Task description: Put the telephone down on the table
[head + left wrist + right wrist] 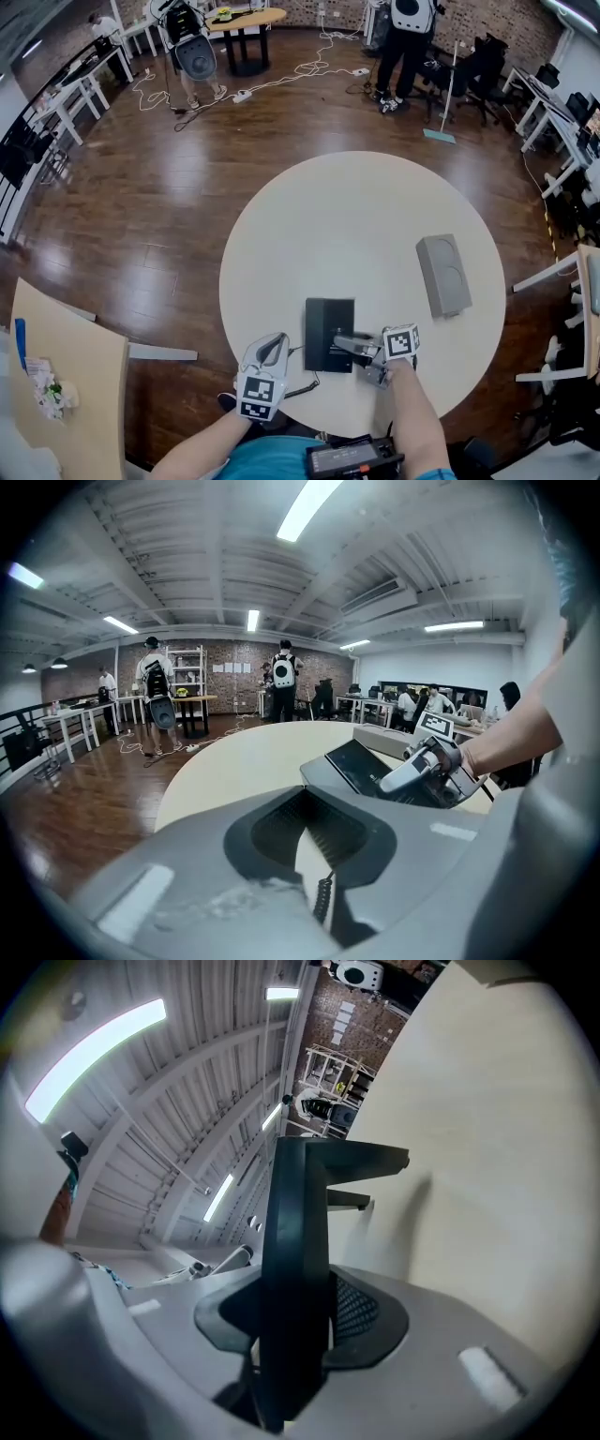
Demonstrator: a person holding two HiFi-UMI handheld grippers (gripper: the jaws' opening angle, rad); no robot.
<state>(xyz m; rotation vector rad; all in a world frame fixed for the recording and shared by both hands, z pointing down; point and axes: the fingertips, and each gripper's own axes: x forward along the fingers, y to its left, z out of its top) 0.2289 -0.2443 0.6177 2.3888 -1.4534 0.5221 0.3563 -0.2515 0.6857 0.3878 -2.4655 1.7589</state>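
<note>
So the telephone (pixel 327 328) is sitting near the person's side of the round white table (pixel 356 216), a flat black slab between the two claws. The right claw (pixel 344 345) is reaching in from the right and clamping down on the phone's right edge. In the right gripper view the dark edge of the phone is running straight up through the jaws, with both pads pressing on it, so that's a solid grip. That same view is showing the tabletop off to one side with the phone's shadow falling on it, and a little foot is sticking out of the phone's body toward the table. I honestly can't tell if the whole thing is lying flat or if one side is hanging a bit above the surface.

The left claw (pixel 277 339) is hovering just left of the phone with its jaws pinched together and gripping nothing. The phone's coiled cord (pixel 305 385) is trailing across the table under it (you can see a bit of the curl peeking through the slit behind the jaw tips in the left gripper view).

A gray box (pixel 442 275) is lying on the table further right, well apart from the phone. A few people are standing around on the wood floor (pixel 169 216) at the far end of the room.
</note>
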